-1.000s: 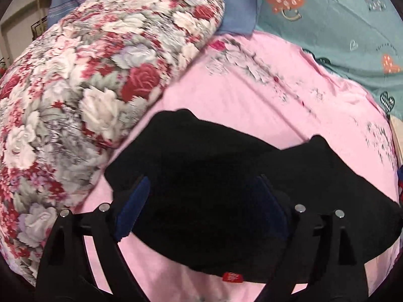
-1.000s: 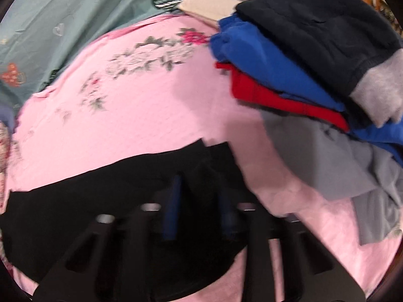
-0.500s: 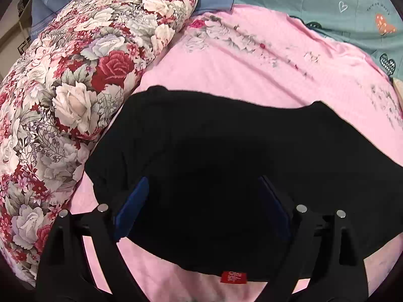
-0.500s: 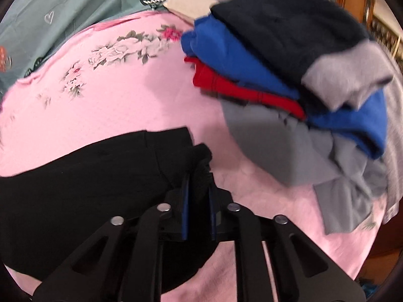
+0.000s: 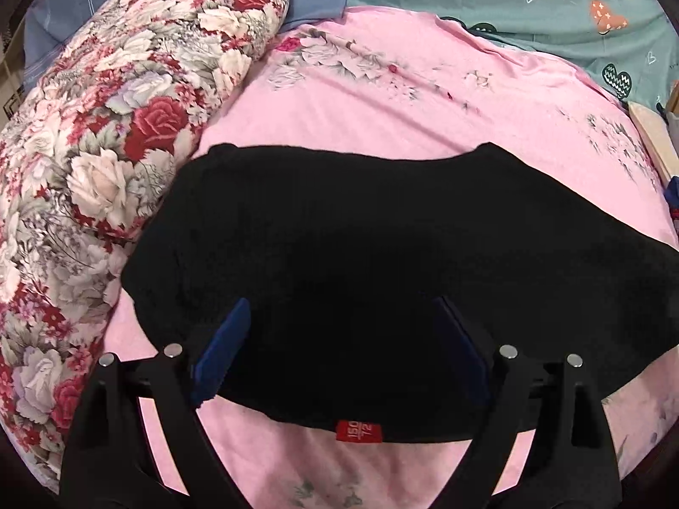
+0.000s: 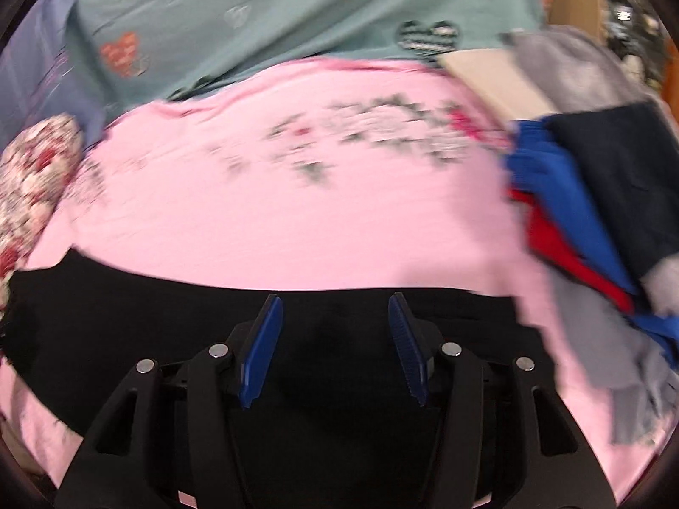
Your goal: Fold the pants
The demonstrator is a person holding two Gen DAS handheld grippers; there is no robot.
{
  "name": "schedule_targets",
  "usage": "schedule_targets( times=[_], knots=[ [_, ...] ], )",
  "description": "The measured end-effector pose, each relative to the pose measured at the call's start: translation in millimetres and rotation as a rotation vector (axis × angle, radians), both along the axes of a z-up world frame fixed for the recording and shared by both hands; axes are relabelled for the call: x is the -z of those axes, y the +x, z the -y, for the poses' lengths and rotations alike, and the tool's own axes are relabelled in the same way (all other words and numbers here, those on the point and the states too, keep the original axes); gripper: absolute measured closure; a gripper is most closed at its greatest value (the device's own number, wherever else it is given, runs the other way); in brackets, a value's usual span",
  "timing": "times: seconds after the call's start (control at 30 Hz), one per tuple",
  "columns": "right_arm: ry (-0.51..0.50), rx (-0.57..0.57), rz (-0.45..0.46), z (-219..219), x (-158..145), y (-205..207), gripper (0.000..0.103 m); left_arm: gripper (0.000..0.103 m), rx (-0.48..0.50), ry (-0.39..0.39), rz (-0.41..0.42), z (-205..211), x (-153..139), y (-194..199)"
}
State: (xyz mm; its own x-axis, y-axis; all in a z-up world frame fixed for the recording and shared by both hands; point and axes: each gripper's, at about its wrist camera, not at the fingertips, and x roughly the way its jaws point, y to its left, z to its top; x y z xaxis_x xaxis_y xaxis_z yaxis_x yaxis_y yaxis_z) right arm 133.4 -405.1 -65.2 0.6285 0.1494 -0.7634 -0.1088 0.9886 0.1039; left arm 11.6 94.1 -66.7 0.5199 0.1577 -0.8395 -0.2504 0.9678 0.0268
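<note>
The black pants lie folded flat on the pink floral sheet, a red size tag at their near edge. My left gripper hovers over the near part of the pants, jaws wide apart, and nothing is pinched between the blue pads. In the blurred right wrist view the pants stretch across the lower frame. My right gripper is above them with its jaws opening, and the cloth lies below the pads, not gripped.
A big rose-patterned pillow borders the pants on the left. A teal heart-print sheet lies beyond. A pile of blue, red, grey and dark clothes sits on the right side of the bed.
The right gripper let go of the pants' edge, opened and swung left over the cloth. The left gripper shifted slightly, and the pants now lie flatter and wider.
</note>
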Motion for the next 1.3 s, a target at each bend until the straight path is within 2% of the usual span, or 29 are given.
schedule_targets(
  times=[0.1, 0.23, 0.27, 0.33, 0.43, 0.5, 0.57, 0.63, 0.67, 0.73, 0.8, 0.87, 0.9, 0.97, 1.1, 1.2, 1.23, 1.3],
  knots=[
    [0.049, -0.176, -0.05, -57.4, 8.7, 19.4, 0.049, 0.014, -0.008, -0.022, -0.013, -0.6, 7.5, -0.4],
    [0.051, -0.396, -0.071, -141.3, 17.2, 39.0, 0.049, 0.014, -0.018, -0.045, -0.019, -2.9, 18.5, -4.2],
    [0.056, -0.44, -0.085, -161.2, 20.3, 42.7, 0.05, 0.013, -0.02, -0.048, -0.02, -3.6, 20.8, -5.0],
    [0.061, -0.52, -0.119, -196.5, 26.0, 47.8, 0.06, 0.013, -0.024, -0.057, -0.012, -5.0, 22.6, -6.4],
    [0.022, -0.596, -0.132, -236.6, 32.8, 54.2, 0.06, 0.013, -0.024, -0.076, 0.008, -8.0, 21.7, -9.0],
    [-0.004, -0.608, -0.143, -251.8, 37.4, 61.2, 0.061, 0.013, -0.019, -0.079, 0.008, -8.8, 22.4, -9.8],
    [-0.033, -0.62, -0.142, -263.5, 39.1, 66.6, 0.069, 0.013, -0.015, -0.083, 0.012, -10.9, 22.8, -10.4],
    [-0.054, -0.633, -0.153, -265.2, 44.0, 71.0, 0.086, 0.013, -0.012, -0.096, 0.016, -14.8, 24.2, -10.0],
    [-0.064, -0.628, -0.154, -267.5, 47.0, 74.6, 0.088, 0.013, -0.015, -0.098, 0.018, -16.7, 24.4, -8.9],
    [-0.047, -0.609, -0.168, -269.1, 46.6, 82.0, 0.089, 0.013, -0.038, -0.125, 0.029, -22.4, 22.5, -8.0],
    [-0.053, -0.571, -0.112, -272.6, 37.6, 82.9, 0.089, 0.012, -0.046, -0.15, 0.046, -23.6, 18.4, -8.2],
    [-0.015, -0.556, -0.06, -276.1, 25.4, 84.6, 0.081, 0.01, -0.042, -0.165, 0.056, -23.7, 16.0, -8.8],
    [0.038, -0.575, -0.077, -279.0, 22.5, 87.7, 0.075, 0.01, -0.037, -0.165, 0.054, -23.2, 16.9, -8.4],
    [0.108, -0.639, -0.135, -296.5, 23.4, 93.4, 0.075, 0.009, -0.04, -0.144, 0.043, -21.8, 19.7, -6.8],
    [0.043, -0.698, -0.181, -338.7, 38.2, 95.3, 0.074, 0.009, -0.032, -0.108, 0.039, -15.5, 20.4, -7.5],
    [0.016, -0.699, -0.183, -353.6, 46.6, 98.7, 0.092, 0.009, -0.035, -0.114, 0.043, -18.1, 19.6, -8.9],
    [0.023, -0.692, -0.157, -352.9, 43.3, 99.9, 0.097, 0.009, -0.035, -0.121, 0.05, -19.1, 18.1, -9.4],
    [0.066, -0.668, -0.088, -347.9, 30.4, 102.5, 0.101, 0.009, -0.025, -0.134, 0.062, -21.5, 17.2, -8.7]
  ],
)
